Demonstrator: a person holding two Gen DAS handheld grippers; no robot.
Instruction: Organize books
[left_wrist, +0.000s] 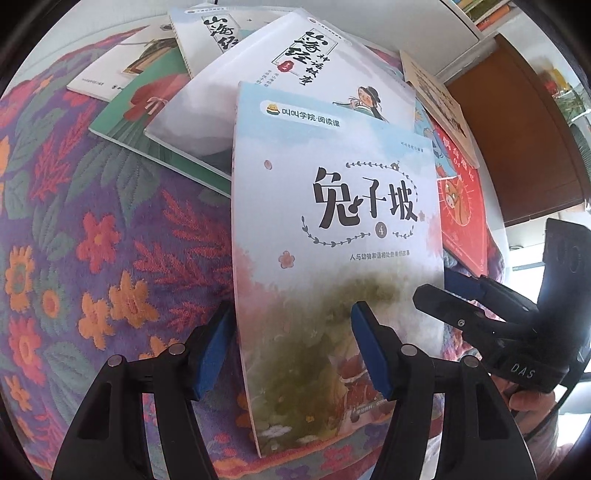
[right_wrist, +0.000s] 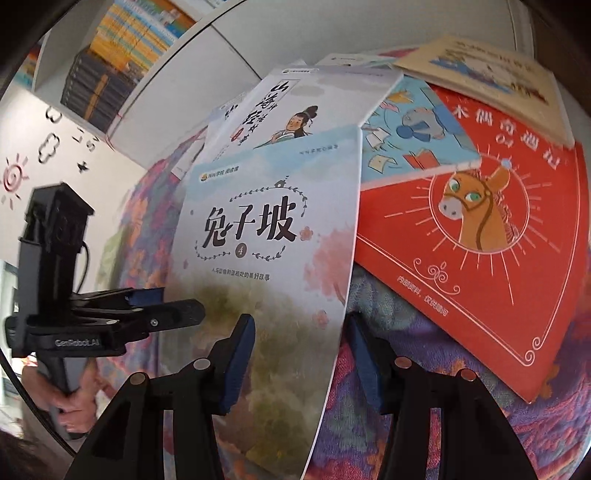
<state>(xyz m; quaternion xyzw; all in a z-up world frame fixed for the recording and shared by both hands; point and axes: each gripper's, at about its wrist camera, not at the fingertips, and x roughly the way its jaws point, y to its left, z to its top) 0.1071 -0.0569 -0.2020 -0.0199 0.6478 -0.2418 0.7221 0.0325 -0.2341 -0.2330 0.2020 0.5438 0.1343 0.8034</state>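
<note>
Book (left_wrist: 340, 236) with the pale watercolour cover, marked with a circled 4, lies face up on top of a loose spread of other books on a flowered quilt (left_wrist: 92, 236). Its near end lifts off the cloth and bows slightly.

Left gripper (left_wrist: 295, 354) straddles the book's left edge: one blue pad sits just outside that edge over the quilt, the other rests above the cover, so the edge runs between spread jaws. Whether either pad presses on the paper cannot be told.

Right gripper (right_wrist: 303, 362) straddles the opposite edge the same way, one pad over the cover, the other beyond the edge over the quilt, jaws likewise parted with the edge between them.

Behind it lies a white book with a painted figure (left_wrist: 295, 74), partly covered. A red book with a horse's head (right_wrist: 472, 236) lies to the right, overlapped by a blue book (right_wrist: 410, 136). A green book (left_wrist: 140, 118) lies at the left. Shelves of books (right_wrist: 122, 55) stand beyond.
</note>
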